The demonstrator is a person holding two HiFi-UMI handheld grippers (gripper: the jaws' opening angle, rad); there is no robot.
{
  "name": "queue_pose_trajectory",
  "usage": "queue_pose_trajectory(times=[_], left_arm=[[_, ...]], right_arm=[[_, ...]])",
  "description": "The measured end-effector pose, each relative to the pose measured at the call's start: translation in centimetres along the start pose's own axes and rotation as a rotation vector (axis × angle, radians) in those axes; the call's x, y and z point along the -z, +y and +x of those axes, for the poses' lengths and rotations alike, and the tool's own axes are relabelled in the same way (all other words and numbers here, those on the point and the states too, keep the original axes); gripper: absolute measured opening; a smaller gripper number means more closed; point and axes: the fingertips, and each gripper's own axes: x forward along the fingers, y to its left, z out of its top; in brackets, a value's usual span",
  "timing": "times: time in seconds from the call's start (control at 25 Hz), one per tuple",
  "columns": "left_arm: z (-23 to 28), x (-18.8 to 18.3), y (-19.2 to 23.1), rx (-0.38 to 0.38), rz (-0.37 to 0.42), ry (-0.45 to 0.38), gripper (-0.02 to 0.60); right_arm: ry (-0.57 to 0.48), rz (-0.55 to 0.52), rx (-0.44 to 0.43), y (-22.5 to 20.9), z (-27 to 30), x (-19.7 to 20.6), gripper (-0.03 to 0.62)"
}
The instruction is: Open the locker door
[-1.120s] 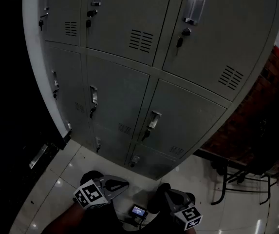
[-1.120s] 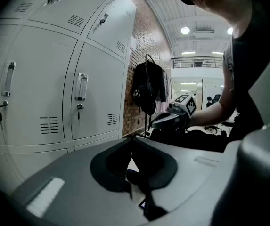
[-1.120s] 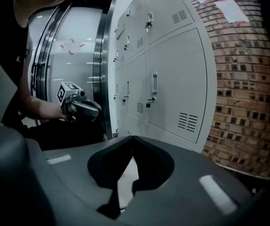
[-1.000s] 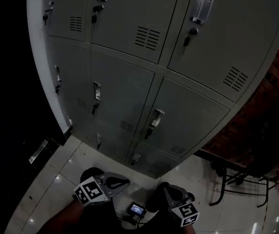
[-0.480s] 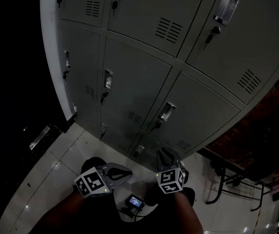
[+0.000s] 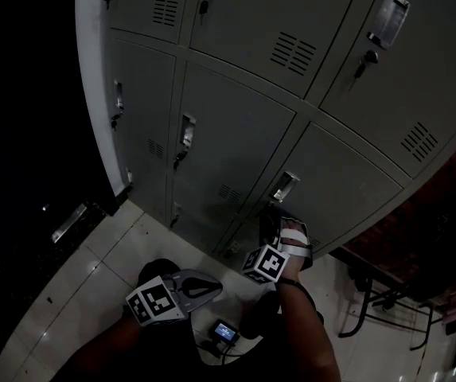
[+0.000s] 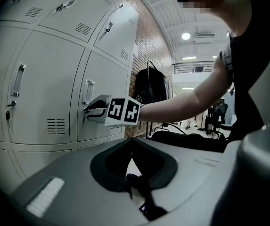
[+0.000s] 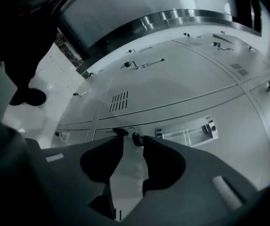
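A grey bank of lockers (image 6: pixel 235 126) fills the head view. My right gripper (image 6: pixel 279 223) is raised to a lower door (image 6: pixel 347 189), just below its metal handle (image 6: pixel 285 187). In the right gripper view its jaws (image 8: pixel 132 140) are opening, nothing pressed between them. A dark key (image 8: pixel 134 137) hangs from the lock at the fingertips, and the handle (image 8: pixel 186 132) lies just right of them. The left gripper view shows that gripper (image 7: pixel 90 113) at the handle (image 7: pixel 87 92). My left gripper (image 6: pixel 212 285) hangs low over the floor, its tips (image 7: pixel 131 140) touching, empty.
A small device with a lit screen (image 6: pixel 228 330) lies on the tiled floor between my feet. A dark metal chair frame (image 6: pixel 371 297) stands at the right beside a brick wall (image 6: pixel 442 213). Left of the lockers is dark, with a flat metal piece (image 6: pixel 68 223) on the floor.
My right gripper has risen from beside my feet up and forward to the lower locker's handle. The left gripper has stayed low. The head view has shifted, so the lockers sit further right.
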Motion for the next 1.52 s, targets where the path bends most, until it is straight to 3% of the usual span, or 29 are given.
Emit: queue_pose_trajectory(times=[0.16,0.6,0.84,1.16,1.52], left_arm=[[0.0,0.1,0.0,0.003,-0.002,-0.002,0.011],[-0.4,0.5,0.1,-0.004,0.003,0.012,0.011],[-0.3,1.1,0.4,-0.018,0.001,0.030,0.011],[0.4,1.3,0.1,-0.011,0.009,0.061,0.011],[1.2,1.1,-0.2,0.001,0.014,0.072,0.011]], right_arm=[[0.007,-0.038,0.067,-0.3,-0.1,0.0,0.039],[-0.155,-0.043,0.135,3.2,-9.5,-0.9,0.032],[-0.202,-0.052,0.130,5.4,-16.0,1.7,0.032],[-0.156,-0.023,0.127,6.7,-22.2,7.9,0.035],[-0.070,0.007,0.143,6.9,-24.1,12.2,0.042]])
